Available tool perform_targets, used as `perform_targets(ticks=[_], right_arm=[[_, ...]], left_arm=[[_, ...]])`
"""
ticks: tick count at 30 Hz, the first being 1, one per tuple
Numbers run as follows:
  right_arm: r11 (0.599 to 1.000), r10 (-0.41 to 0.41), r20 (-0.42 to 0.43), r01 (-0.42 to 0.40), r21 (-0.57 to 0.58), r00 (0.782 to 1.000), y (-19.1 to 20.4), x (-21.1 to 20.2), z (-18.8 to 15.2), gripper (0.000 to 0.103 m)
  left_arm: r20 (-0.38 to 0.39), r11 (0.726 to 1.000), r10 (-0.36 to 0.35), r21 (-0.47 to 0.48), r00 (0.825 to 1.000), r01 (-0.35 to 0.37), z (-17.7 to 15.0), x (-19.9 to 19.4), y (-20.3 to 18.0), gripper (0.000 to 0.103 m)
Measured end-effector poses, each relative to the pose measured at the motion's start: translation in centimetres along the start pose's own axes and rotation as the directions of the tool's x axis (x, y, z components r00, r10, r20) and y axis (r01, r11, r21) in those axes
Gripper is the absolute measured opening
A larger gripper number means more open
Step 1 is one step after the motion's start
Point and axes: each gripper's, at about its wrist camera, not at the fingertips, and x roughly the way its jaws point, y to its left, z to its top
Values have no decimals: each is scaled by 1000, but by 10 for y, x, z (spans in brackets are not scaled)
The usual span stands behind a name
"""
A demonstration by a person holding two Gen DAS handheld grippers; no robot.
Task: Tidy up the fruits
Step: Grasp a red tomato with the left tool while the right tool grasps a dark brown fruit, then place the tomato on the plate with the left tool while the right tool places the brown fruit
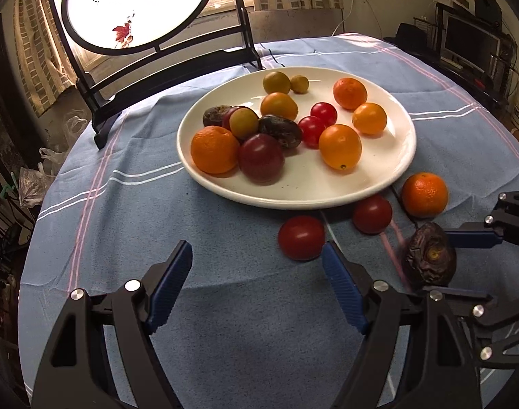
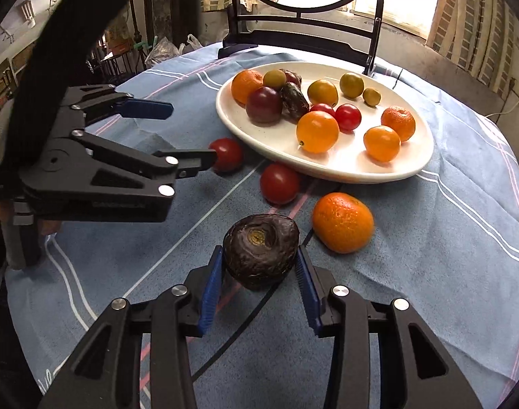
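Left wrist view: the left gripper [image 1: 256, 259] hangs with jaws spread and empty over the blue tablecloth [image 1: 123, 204], a red tomato [image 1: 301, 237] just beyond its right fingertip and the white plate [image 1: 327, 197] of fruit farther off. Right wrist view: the right gripper [image 2: 259, 255] pinches a wrinkled dark passion fruit [image 2: 261, 251] on the cloth, a tangerine [image 2: 343, 222] close beside it.

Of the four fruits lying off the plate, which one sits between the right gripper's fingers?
The dark wrinkled fruit, nearest that camera. The orange and both red tomatoes lie farther off, near the plate.
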Motion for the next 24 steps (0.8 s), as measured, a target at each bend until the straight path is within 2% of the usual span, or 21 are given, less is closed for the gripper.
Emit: perform_targets(ticks=[4,6,8,9,10,24], right_arm=[[1000,11,13,-11,18,1000,-8,-11,-4,42],[1000,10,15,-10,17,1000,-10,-13,-5,42],[1000,13,12,-13,21,1000,-12,-12,-6,42],[1000,15,13,-15,22,1000,-13,-12,-6,42],[1000,15,14,-15,22,1000,-13,-12,-7,42],[999,45,40,-45,14,998,1,-30,-18,42]], left_arm=[[-15,1000,-5,14,1000,5,7,16,-10,74],[-23,1000,-7,13,1000,7,11,22,-13,63],[-43,999,-41,7,998,42,12,26,-14,41],[-48,999,-49,10,998,50,12,26,-16,34],[-44,999,-38,22,998,39,11,24,-17,32],[27,999,-53,2,998,53,-16,-38,-6,32]])
